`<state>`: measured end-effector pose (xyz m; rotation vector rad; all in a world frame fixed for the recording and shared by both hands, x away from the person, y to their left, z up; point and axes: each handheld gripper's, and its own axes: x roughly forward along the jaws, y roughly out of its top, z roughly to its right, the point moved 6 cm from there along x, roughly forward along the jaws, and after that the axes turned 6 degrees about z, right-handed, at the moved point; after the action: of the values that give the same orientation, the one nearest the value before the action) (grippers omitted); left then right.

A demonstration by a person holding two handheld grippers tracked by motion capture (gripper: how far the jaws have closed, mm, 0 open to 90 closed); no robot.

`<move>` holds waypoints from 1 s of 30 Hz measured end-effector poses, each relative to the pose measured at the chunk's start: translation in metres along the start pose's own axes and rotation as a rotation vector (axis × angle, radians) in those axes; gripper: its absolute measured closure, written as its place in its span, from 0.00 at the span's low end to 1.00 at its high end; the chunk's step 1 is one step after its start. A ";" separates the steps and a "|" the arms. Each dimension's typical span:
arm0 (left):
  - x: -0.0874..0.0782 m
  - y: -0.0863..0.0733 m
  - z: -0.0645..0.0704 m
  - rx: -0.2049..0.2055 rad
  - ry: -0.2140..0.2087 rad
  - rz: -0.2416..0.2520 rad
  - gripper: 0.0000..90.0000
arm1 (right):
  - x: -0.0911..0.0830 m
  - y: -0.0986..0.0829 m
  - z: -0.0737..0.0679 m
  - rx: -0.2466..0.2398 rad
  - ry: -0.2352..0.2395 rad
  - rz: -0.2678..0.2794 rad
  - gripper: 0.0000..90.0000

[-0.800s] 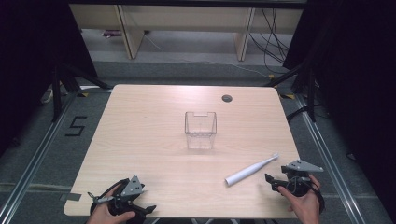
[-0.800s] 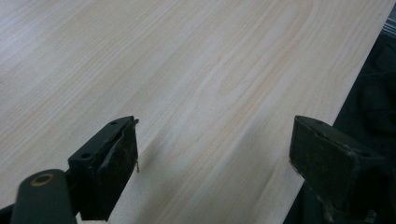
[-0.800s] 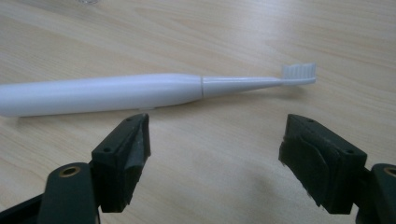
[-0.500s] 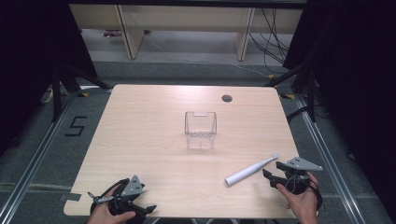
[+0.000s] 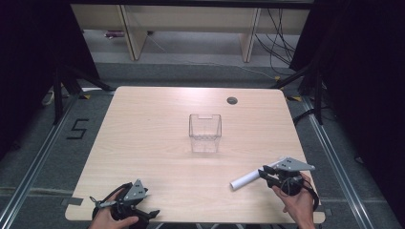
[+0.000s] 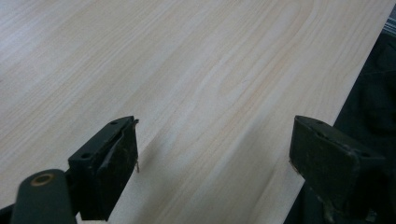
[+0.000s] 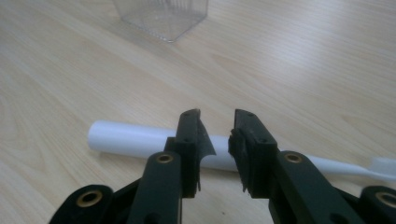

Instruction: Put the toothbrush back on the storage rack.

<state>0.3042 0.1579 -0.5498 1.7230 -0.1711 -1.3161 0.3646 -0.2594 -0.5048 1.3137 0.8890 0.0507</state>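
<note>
Since 0.8 s ago my right gripper (image 7: 217,140) moved left onto the white tube (image 7: 135,140); jaws straddle its middle, nearly clenched, tube lying flat on the table (image 5: 157,124) near the front right edge. Left gripper (image 6: 212,154) rests released at front left. Clear bin (image 5: 205,132) mid-table.

Clear box (image 5: 205,132) mid-table (image 5: 143,143); dark grommet (image 5: 232,100) beyond.

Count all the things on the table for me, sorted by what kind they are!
White toothbrush: 1
Clear plastic box: 1
Gripper, left and right: 2
Total: 4
</note>
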 end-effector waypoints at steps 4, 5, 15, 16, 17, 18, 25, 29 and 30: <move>0.001 0.000 0.000 -0.004 0.002 0.000 0.16 | 0.010 0.002 -0.012 -0.021 0.027 -0.028 0.88; 0.001 0.000 0.000 -0.005 0.003 0.001 0.16 | 0.013 0.002 -0.014 -0.026 0.043 -0.040 0.90; 0.000 -0.001 0.001 -0.009 0.002 0.000 0.16 | 0.035 0.006 -0.034 -0.113 0.104 -0.081 1.00; 0.000 -0.001 0.001 -0.011 0.002 -0.004 0.16 | 0.036 0.006 -0.036 -0.115 0.107 -0.090 1.00; 0.000 -0.001 0.000 -0.001 0.002 0.000 0.16 | 0.036 0.006 -0.036 -0.115 0.107 -0.090 1.00; 0.001 0.000 0.000 -0.004 0.004 0.000 0.16 | 0.039 0.006 -0.041 -0.103 0.118 -0.096 1.00; 0.001 -0.001 0.002 -0.022 0.003 0.008 0.16 | 0.046 0.005 -0.049 -0.105 0.132 -0.121 1.00; 0.001 -0.001 0.002 -0.020 0.004 0.006 0.16 | 0.051 0.005 -0.054 -0.122 0.149 -0.133 1.00; 0.000 -0.001 0.002 -0.018 0.006 -0.002 0.16 | 0.051 0.004 -0.053 -0.146 0.154 -0.144 1.00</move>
<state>0.3026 0.1571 -0.5508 1.7119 -0.1539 -1.3101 0.3700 -0.1893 -0.5276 1.1176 1.0886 0.1030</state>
